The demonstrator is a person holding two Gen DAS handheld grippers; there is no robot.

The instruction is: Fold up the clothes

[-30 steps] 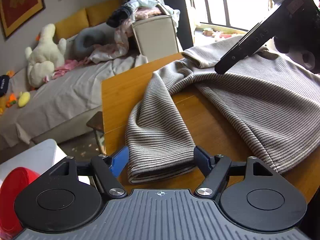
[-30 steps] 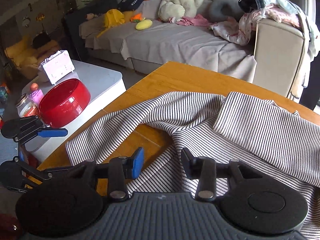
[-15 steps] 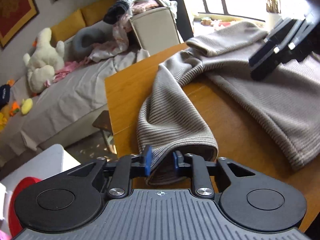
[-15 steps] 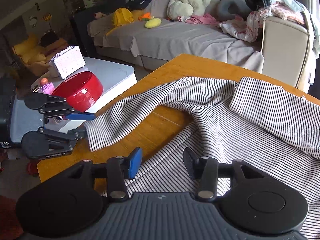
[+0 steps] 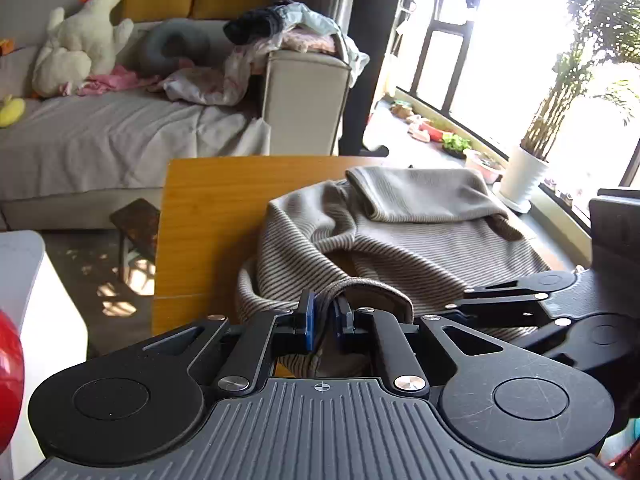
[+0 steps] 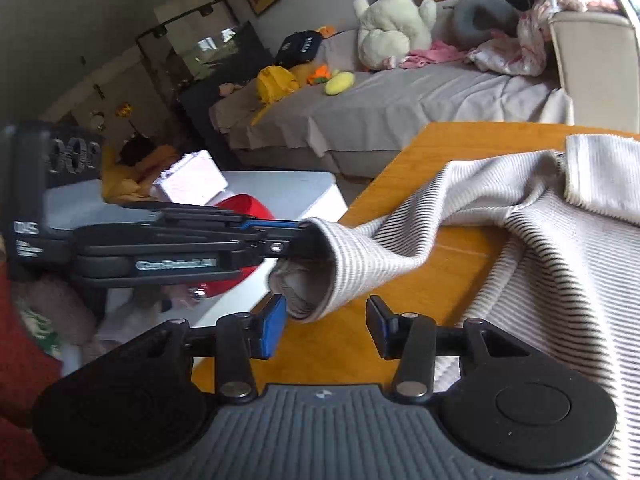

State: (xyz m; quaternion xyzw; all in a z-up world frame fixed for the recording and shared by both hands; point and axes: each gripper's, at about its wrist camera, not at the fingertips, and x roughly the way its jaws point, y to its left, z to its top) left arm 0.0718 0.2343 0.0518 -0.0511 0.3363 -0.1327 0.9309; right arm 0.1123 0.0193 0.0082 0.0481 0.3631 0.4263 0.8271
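- Daylight from the window [image 5: 500,52], upper right of the left wrist view; panes blown out to white, plant [image 5: 568,92] washed out by glare.
- Sun patches on the floor [image 5: 116,280], lower left.
- Left view mostly sharp; strong fisheye bending at the edges.
- Right wrist view dimmer, upper left corner dark with vignetting.
- Motion blur there: striped sweater [image 6: 560,264] at right smeared, left claw [image 6: 296,236] body soft.
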